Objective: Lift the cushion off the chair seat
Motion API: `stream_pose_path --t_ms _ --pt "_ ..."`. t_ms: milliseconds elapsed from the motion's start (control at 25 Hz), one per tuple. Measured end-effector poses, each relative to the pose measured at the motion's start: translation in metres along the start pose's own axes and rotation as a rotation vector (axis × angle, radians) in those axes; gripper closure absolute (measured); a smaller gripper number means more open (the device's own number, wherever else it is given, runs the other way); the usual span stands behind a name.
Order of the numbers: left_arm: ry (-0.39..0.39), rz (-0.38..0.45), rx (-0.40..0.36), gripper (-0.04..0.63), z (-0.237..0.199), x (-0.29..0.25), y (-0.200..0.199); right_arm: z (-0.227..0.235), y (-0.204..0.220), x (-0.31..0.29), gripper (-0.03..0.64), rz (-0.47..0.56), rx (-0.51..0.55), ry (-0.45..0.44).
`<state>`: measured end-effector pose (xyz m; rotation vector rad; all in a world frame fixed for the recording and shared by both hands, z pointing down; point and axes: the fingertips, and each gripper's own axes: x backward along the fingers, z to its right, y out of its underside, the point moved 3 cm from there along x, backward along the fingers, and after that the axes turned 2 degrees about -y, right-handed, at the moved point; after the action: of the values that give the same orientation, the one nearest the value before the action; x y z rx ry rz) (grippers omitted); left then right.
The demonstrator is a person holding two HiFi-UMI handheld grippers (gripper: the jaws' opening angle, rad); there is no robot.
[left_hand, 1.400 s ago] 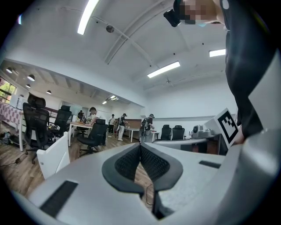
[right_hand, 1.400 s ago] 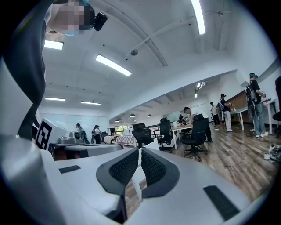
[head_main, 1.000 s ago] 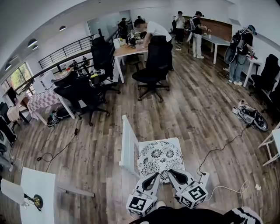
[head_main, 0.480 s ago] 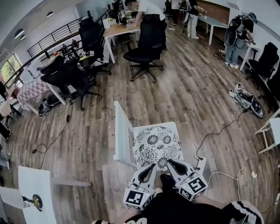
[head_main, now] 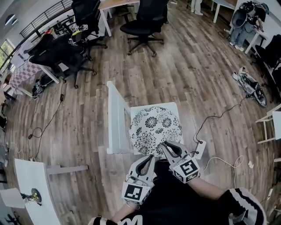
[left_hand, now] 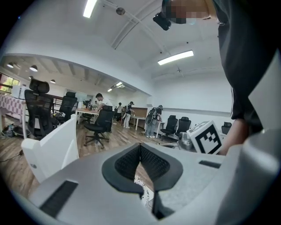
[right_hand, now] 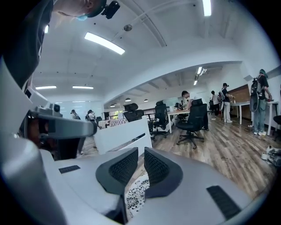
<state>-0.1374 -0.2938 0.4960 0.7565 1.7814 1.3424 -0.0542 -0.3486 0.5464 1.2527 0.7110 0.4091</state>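
Jaws of the left gripper (left_hand: 139, 147) are closed tip to tip with nothing between them. Those of the right gripper (right_hand: 141, 153) stand all but together, a thin slit left between the ribbed black pads, and they too grip nothing.

Both grey tools, held by a person in a dark top with white stripes, point at the round white cushion with a black flower print (head_main: 154, 129). It lies flat on the seat of a white wooden chair with a slatted back (head_main: 115, 118).

In the head view, the right gripper's tips overlap the cushion's near edge, though contact cannot be confirmed. The left gripper's tips sit just short of that edge, close beside its partner. The cushion covers most of the square seat, leaving the white corners bare.

To the right of the chair a white power strip (head_main: 199, 148) lies on the brown wood-plank floor (head_main: 197, 74), its cable trailing away. Well beyond the chair stand black swivel office chairs (head_main: 142, 24) and a pale-topped desk (head_main: 115, 4). A white tabletop (head_main: 33, 180) shows at lower left.
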Motion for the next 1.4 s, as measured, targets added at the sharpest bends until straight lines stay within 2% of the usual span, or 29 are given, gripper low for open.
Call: stream_pose_path --t_ms 120,200,360,560,920,1160,1400 --pt "-0.018 0.017 0.029 0.591 -0.004 -0.009 0.003 0.021 0.028 -0.024 0.570 -0.082 -0.014 -0.025" --pt "-0.026 0.021 0.050 0.591 -0.005 -0.013 0.006 0.035 0.048 -0.037 0.492 -0.149 -0.038 -0.034" --pt "-0.036 -0.006 0.067 0.591 -0.007 -0.023 0.014 0.057 0.082 -0.060 0.491 -0.251 -0.033 -0.031" --pt "-0.053 -0.015 0.085 0.591 -0.008 -0.036 0.018 0.069 0.123 -0.089 0.491 -0.363 0.011 -0.080" --pt "-0.120 -0.102 0.134 0.591 -0.017 -0.046 0.035 0.082 0.192 -0.131 0.491 -0.570 0.088 -0.156" --pt "-0.168 -0.140 0.169 0.589 -0.025 -0.049 0.048 0.095 0.227 -0.158 0.489 -0.668 0.103 -0.169" --pt "-0.198 -0.171 0.202 0.591 -0.029 -0.051 0.065 0.105 0.255 -0.180 0.483 -0.723 0.111 -0.164"
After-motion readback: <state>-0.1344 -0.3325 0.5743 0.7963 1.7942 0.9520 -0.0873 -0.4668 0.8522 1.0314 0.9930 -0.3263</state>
